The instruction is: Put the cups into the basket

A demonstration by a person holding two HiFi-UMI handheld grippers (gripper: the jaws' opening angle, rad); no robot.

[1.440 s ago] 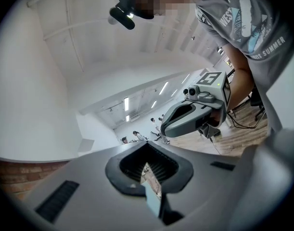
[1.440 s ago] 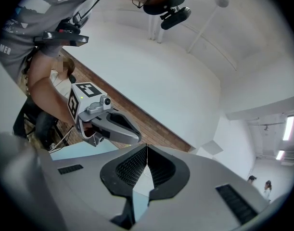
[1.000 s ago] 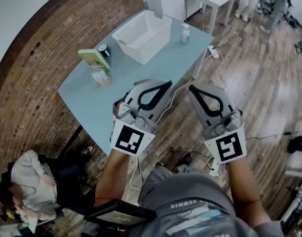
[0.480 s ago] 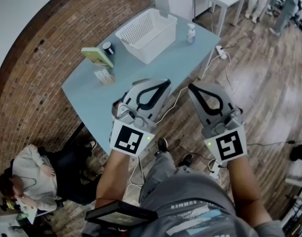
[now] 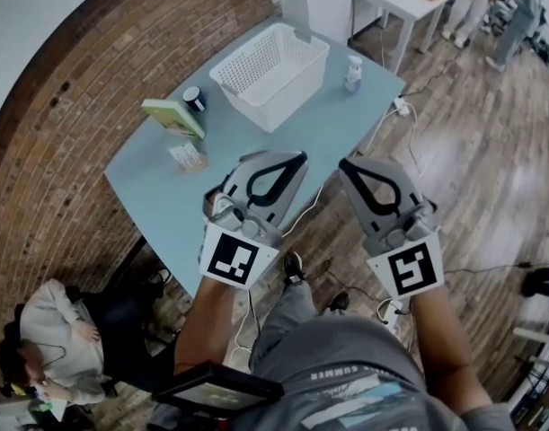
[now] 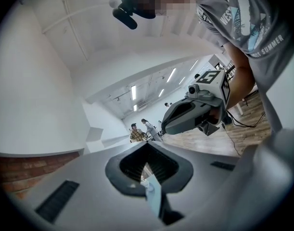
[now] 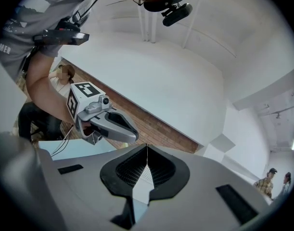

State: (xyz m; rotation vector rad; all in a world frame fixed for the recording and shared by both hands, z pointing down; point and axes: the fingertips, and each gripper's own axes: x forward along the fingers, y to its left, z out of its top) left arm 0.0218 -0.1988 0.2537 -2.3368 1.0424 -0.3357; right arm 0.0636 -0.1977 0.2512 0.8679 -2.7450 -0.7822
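Note:
A white perforated basket (image 5: 270, 70) stands empty on the far part of the light blue table (image 5: 328, 119). Left of it, a dark cup (image 5: 194, 99) with a pale top sits upright near the brick wall. My left gripper (image 5: 290, 159) and right gripper (image 5: 349, 169) hang side by side above the floor, short of the table's near edge and well away from cup and basket. Both are shut with nothing between the jaws. The left gripper view shows its jaws (image 6: 147, 149) closed and the right gripper beyond. The right gripper view shows its jaws (image 7: 147, 148) closed as well.
On the table lie a green box (image 5: 172, 117), a small card stand (image 5: 186, 157) and a spray bottle (image 5: 353, 73). A person (image 5: 49, 330) sits at the lower left by the brick wall. Cables and a power strip (image 5: 401, 104) lie on the wooden floor.
The person carrying the grippers has stepped; a shoe now shows below them and the table sits slightly differently in view. Both grippers keep the same shut pose.

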